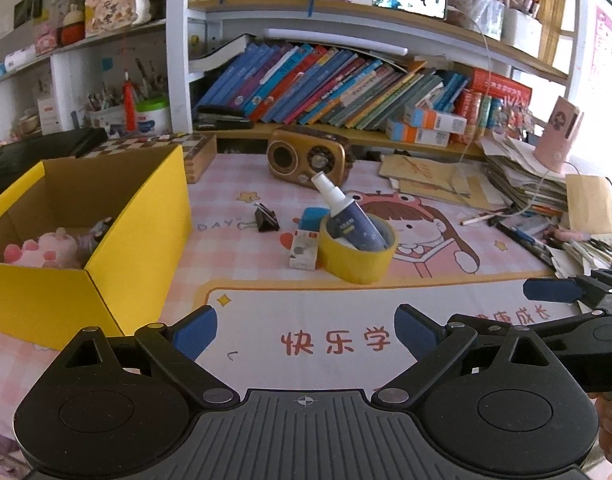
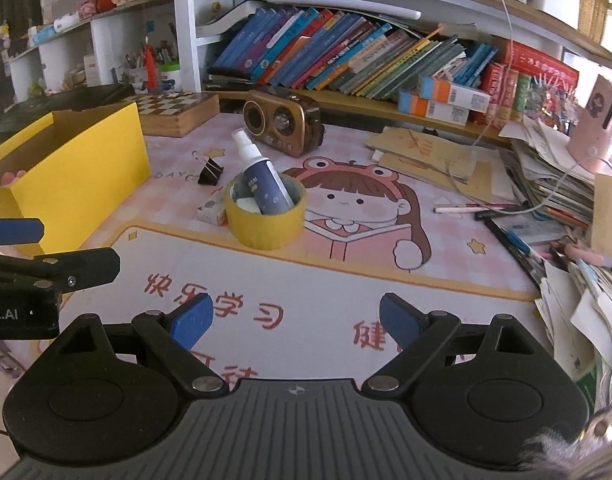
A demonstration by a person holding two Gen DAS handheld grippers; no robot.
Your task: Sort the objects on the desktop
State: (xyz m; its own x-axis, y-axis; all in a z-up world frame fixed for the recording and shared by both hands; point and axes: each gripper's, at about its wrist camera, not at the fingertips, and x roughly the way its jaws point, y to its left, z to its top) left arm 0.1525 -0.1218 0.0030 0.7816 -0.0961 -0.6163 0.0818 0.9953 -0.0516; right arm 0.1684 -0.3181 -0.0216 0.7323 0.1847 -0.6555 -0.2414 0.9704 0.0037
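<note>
Both the left tongs (image 1: 306, 334) and the right tongs (image 2: 295, 320) hover spread apart and empty over the near part of the table (image 1: 346, 312). The loose things cluster mid-table: a spray bottle (image 1: 348, 214) leaning inside a yellow tape roll (image 1: 358, 256), a small white box (image 1: 303, 250) touching the roll's left side, and a binder clip (image 1: 265, 218) farther left. The yellow box (image 1: 137, 216) at left already holds plush toys. The bottle probably wants lifting first, gripped across its body; pulling it sideways could drag the roll.
</note>
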